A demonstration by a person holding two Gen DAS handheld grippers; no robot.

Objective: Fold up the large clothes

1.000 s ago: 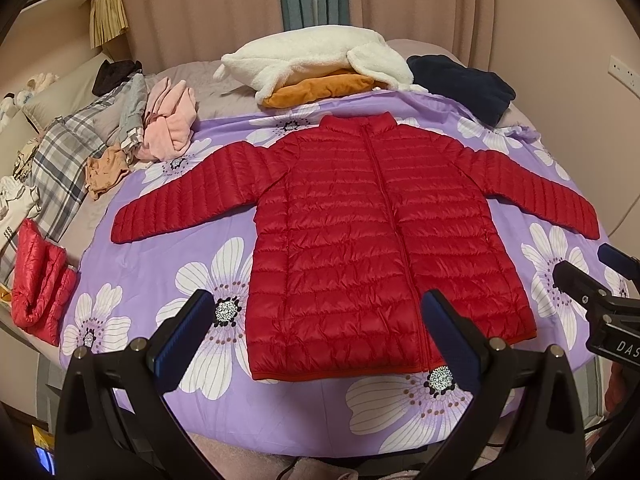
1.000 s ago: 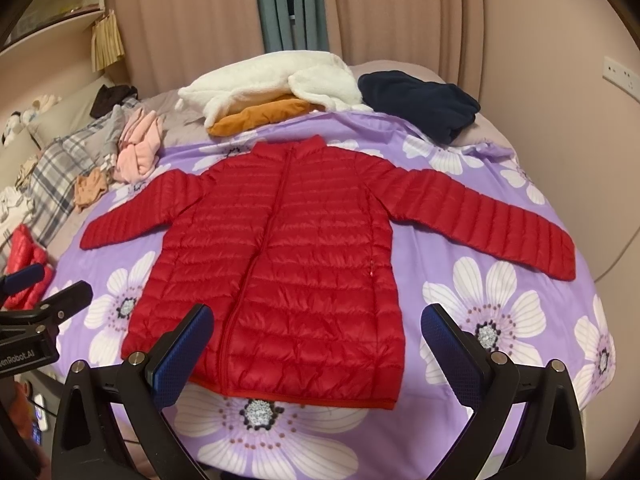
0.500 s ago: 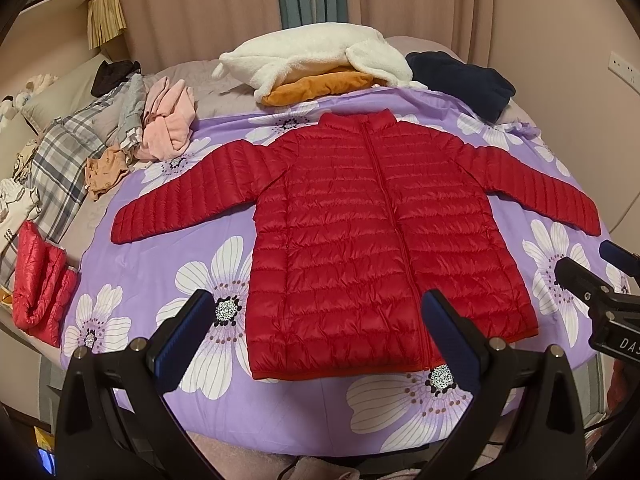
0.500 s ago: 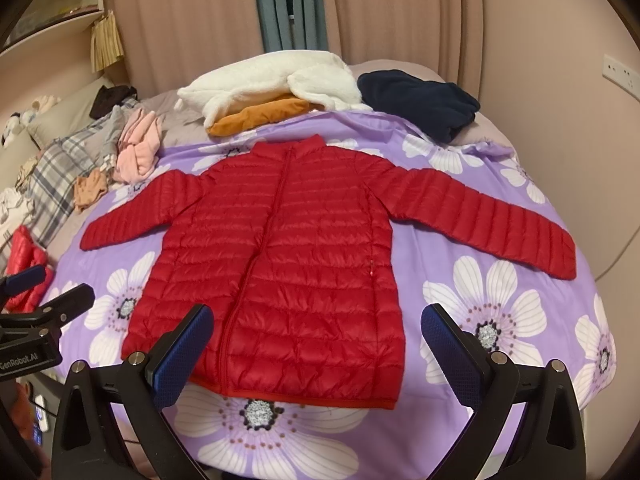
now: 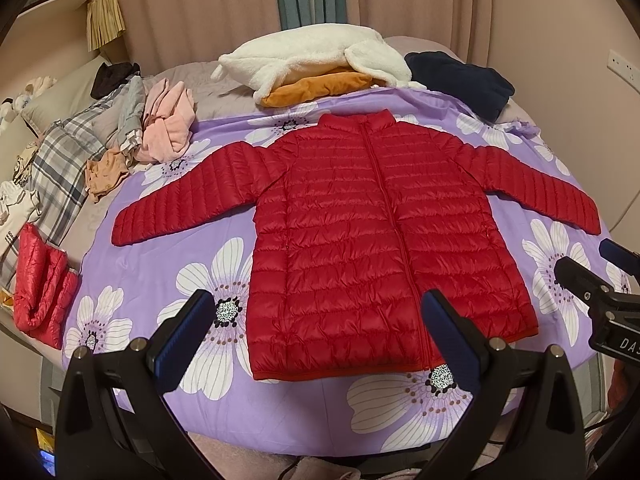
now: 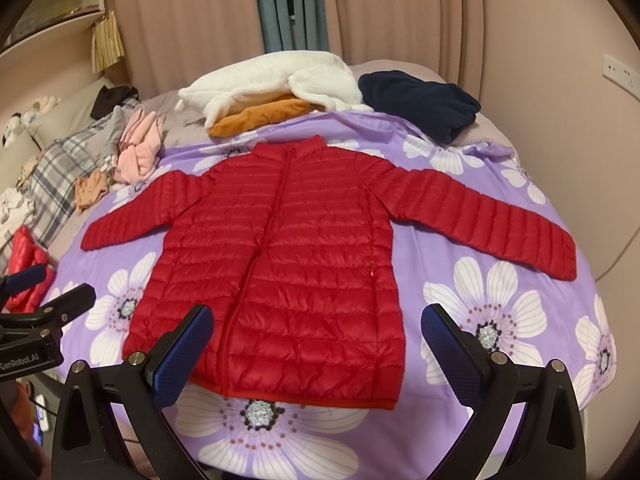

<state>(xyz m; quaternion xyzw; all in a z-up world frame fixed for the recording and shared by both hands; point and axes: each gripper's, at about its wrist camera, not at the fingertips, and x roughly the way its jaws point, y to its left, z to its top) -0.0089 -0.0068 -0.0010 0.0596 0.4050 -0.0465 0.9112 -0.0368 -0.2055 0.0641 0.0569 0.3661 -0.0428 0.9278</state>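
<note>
A red jacket (image 5: 372, 240) lies flat, front up and zipped, on a purple flowered sheet (image 5: 160, 264), both sleeves spread out to the sides; the left gripper (image 5: 316, 332) hangs above the hem with its jaws wide apart, holding nothing; the right gripper (image 6: 316, 336) hangs over the hem too, jaws wide apart and empty; beyond the collar sit a white fleece (image 5: 312, 56) on an orange garment (image 5: 320, 86) and a navy garment (image 5: 460, 80); pink clothes (image 5: 168, 124) lie to the left.
</note>
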